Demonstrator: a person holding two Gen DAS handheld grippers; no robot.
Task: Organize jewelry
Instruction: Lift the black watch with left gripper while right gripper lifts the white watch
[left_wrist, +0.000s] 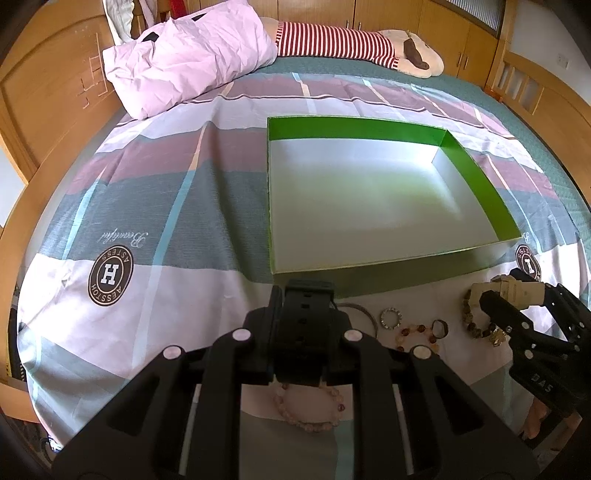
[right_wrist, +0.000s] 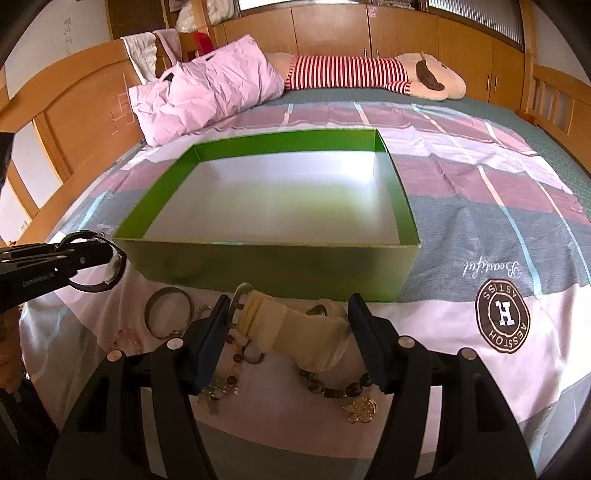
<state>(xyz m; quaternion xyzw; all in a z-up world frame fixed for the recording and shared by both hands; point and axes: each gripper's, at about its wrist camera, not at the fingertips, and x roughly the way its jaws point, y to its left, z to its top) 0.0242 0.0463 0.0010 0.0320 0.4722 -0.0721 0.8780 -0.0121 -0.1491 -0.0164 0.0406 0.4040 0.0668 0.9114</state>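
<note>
An empty green box (left_wrist: 354, 125) (right_wrist: 273, 266) with a silver floor sits on the bed. My left gripper (left_wrist: 304, 325) is shut on a black watch (left_wrist: 306, 314), held above the bedspread just before the box's near wall; it shows at the left of the right wrist view (right_wrist: 98, 266). My right gripper (right_wrist: 288, 325) is shut on a cream watch (right_wrist: 295, 328), also seen in the left wrist view (left_wrist: 517, 291). Loose jewelry lies on the spread: a metal bangle (right_wrist: 168, 312), a pink bead bracelet (left_wrist: 308, 406), a dark bead bracelet with a gold charm (right_wrist: 343, 391), a small ring (left_wrist: 390, 318).
A pink pillow (left_wrist: 184, 55) and a striped plush toy (left_wrist: 351, 40) lie at the far side of the bed. A wooden headboard (left_wrist: 44, 103) runs along the left. Wooden cabinets (right_wrist: 406, 33) stand behind the bed.
</note>
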